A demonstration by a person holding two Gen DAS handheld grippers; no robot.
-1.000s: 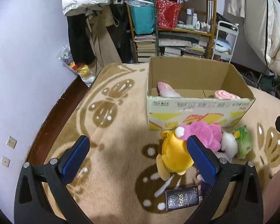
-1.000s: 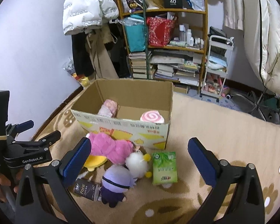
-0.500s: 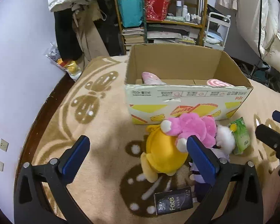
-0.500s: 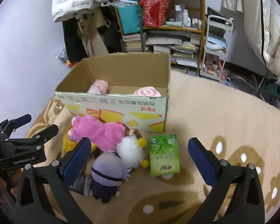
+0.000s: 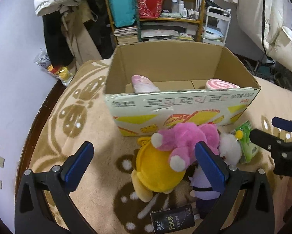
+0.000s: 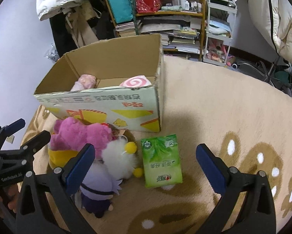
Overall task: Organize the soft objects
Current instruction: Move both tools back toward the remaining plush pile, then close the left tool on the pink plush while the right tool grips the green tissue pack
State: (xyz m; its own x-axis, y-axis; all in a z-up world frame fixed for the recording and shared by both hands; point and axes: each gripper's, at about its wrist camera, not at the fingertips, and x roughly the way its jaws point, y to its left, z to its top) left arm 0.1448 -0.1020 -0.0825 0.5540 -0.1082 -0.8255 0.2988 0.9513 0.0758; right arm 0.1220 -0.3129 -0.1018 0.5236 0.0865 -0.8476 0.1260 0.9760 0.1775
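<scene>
A pile of soft toys lies on the rug in front of an open cardboard box (image 5: 181, 105): a pink plush (image 5: 185, 138) on a yellow plush (image 5: 157, 167), a white pompom plush (image 6: 120, 159) and a purple plush (image 6: 99, 185). A green tissue pack (image 6: 161, 159) lies to their right. Inside the box are a pale pink soft item (image 5: 142, 83) and a pink swirl cushion (image 6: 135, 81). My left gripper (image 5: 144, 148) is open above the yellow plush. My right gripper (image 6: 146, 150) is open over the tissue pack. Neither holds anything.
A black "Face" pack (image 5: 171, 222) lies on the rug near the purple plush. Behind the box stand a crowded bookshelf (image 5: 157, 19), hanging coats (image 5: 54, 29) and a white trolley (image 6: 218, 29). The beige patterned rug (image 6: 224, 107) stretches to the right.
Both grippers have moved forward and down toward the toy pile, so the box and toys look larger. Both stay open, and no object has moved.
</scene>
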